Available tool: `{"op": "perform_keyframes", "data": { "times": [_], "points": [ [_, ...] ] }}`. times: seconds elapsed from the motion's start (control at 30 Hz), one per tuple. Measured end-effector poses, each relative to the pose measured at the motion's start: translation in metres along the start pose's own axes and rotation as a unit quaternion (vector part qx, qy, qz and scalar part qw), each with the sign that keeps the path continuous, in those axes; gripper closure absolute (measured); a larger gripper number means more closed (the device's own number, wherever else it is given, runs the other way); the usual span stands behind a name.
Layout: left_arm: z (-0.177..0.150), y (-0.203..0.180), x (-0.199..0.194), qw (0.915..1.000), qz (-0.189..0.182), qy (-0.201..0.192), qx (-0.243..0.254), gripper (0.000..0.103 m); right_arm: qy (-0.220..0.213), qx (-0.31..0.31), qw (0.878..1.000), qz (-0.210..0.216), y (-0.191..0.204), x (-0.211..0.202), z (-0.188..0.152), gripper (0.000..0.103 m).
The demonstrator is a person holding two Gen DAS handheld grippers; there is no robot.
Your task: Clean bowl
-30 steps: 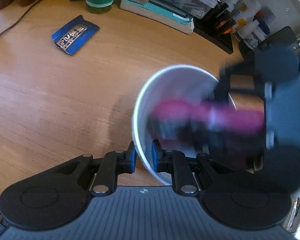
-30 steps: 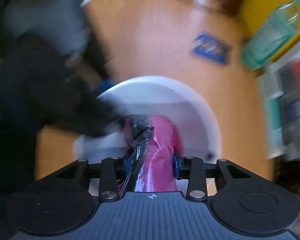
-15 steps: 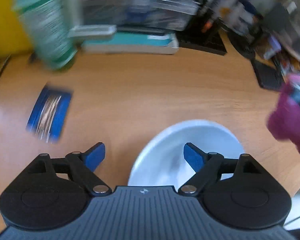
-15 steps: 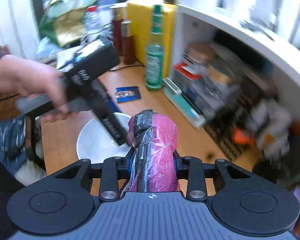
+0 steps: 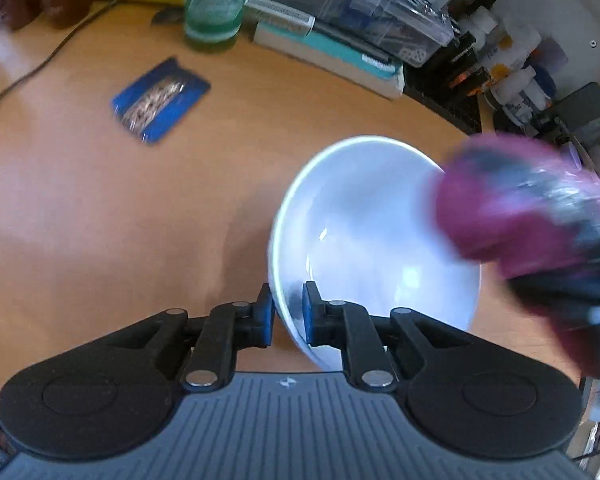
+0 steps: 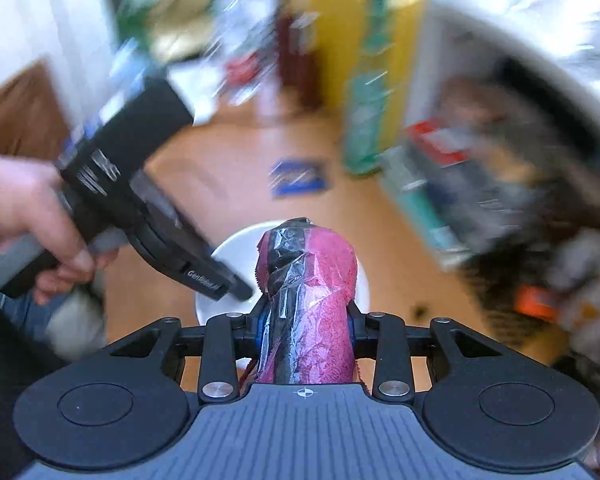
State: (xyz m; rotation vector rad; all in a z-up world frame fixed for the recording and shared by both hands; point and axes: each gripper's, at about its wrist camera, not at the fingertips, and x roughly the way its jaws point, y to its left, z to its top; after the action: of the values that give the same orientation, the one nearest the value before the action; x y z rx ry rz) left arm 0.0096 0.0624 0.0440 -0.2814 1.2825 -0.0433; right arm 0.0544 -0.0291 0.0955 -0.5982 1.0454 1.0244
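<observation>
Left gripper (image 5: 288, 312) is pinching the near rim of the white bowl (image 5: 364, 216), which sits on the wooden desk (image 5: 100, 208). Right gripper (image 6: 306, 328) is clamped on a pink cloth wad (image 6: 316, 300), blurry over the bowl's right edge. Further back: blue card (image 5: 160, 100), green bottle (image 5: 216, 0).

right gripper (image 6: 306, 320): clamped on magenta cloth roll partly wrapped in black plastic film (image 6: 312, 300) | round white bowl (image 6: 228, 256): on wooden table (image 6: 228, 160), behind roll | left gripper (image 6: 244, 292): hand-held, tip at bowl
</observation>
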Motion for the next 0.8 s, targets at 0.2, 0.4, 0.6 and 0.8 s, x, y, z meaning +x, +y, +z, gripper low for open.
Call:
{"op": "perform_keyframes", "data": {
  "times": [0.2,0.4,0.6,0.8],
  "points": [
    [-0.021,0.006,-0.017,0.9999,-0.005,0.008,0.003,0.086,0.081,-0.063,0.995,0.015,0.004,0.062,0.008,0.066],
    [-0.021,0.005,-0.018,0.9995,-0.024,0.018,0.002,0.078,-0.042,-0.083,0.986,-0.139,0.016,0.022,0.010,0.067],
    [0.002,0.005,-0.017,0.9958,0.017,0.000,0.090,0.028,-0.133,0.077,0.976,-0.154,-0.006,-0.057,-0.027,0.066],
    [0.059,-0.024,0.020,0.9757,0.033,0.026,0.215,0.000,-0.116,0.161,0.969,-0.146,-0.008,-0.068,-0.076,0.066]
  ]
}}
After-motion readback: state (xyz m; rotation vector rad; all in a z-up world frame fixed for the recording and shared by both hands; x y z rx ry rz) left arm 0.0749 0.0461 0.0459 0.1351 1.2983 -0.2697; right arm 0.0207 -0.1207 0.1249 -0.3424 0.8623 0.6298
